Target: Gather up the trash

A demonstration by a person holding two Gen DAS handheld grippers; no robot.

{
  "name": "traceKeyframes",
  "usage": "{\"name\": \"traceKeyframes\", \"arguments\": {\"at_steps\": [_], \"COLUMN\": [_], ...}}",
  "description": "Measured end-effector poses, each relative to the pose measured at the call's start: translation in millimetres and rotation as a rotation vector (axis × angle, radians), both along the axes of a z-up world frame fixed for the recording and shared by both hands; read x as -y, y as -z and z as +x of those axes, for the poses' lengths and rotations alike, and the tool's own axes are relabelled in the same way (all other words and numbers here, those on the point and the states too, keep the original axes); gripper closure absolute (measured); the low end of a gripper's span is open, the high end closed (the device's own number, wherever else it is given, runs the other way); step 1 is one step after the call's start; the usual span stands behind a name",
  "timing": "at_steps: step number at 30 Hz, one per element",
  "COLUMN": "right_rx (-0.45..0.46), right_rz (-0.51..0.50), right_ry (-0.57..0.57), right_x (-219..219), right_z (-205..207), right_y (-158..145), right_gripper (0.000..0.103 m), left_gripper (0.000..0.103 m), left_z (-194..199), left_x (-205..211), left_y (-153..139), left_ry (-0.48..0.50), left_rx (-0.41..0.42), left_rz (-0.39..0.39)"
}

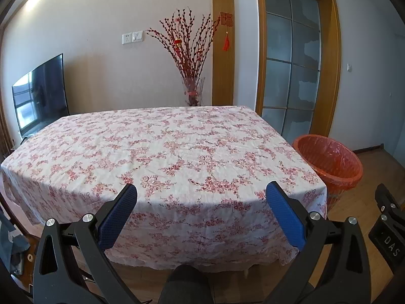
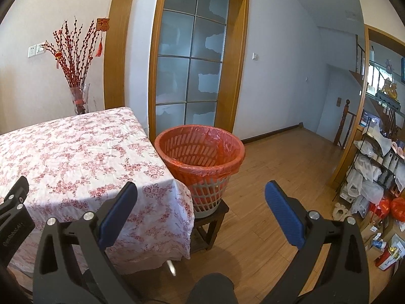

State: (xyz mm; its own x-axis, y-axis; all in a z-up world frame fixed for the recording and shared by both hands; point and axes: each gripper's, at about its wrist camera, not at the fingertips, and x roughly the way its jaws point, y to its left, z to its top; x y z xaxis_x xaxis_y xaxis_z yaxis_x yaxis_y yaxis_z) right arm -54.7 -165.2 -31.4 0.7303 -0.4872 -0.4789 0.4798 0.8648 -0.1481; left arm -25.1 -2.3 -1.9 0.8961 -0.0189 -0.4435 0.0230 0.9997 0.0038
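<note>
**Both grippers wide open, bin waiting by the table corner**

So the left gripper [image 1: 201,211] is held in front of the near edge of a table draped in a wrinkly white cloth printed with pink-red flowers [image 1: 162,147]. Its black plastic fingers, faced with dimpled blue rubber pads [image 1: 117,217], are spread far apart with nothing between them. The cloth hangs over the sides in soft folds, and I can't spot any trash on top of it from here.

The right gripper [image 2: 201,211] is the same build, spread just as wide and also empty. It points past the table corner toward a round slatted plastic wastebasket lined with a crinkly translucent orange-red bag [image 2: 200,152]. The bag is folded down over the rim. The basket sits on a small dark wooden stool [image 2: 210,225], just beside the hanging cloth at the table's right corner.

Around it: glossy wood plank flooring [image 2: 273,167], a frosted glass door with a gridded pane in a honey-coloured wooden frame [image 2: 189,58], a clear glass vase of red budded branches [image 1: 193,63] behind the table, and a dark flat screen [image 1: 41,96] off to the left. Far right there's a wire rack stuffed with plastic bags and boxes [image 2: 374,177].
</note>
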Motion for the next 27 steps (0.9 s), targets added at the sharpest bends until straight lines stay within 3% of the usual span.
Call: {"name": "traceKeyframes", "arguments": {"at_steps": [27], "right_rx": [-0.004], "right_rz": [0.001], "right_ry": [-0.003], "right_x": [-1.2], "right_z": [-0.9], "right_y": [-0.8], "right_gripper": [0.004], "left_gripper": [0.003], "left_z": [-7.0], "left_x": [3.1], "left_y": [-4.8], "left_ry": [0.000], "left_rx": [0.028], "left_rz": [-0.012]}}
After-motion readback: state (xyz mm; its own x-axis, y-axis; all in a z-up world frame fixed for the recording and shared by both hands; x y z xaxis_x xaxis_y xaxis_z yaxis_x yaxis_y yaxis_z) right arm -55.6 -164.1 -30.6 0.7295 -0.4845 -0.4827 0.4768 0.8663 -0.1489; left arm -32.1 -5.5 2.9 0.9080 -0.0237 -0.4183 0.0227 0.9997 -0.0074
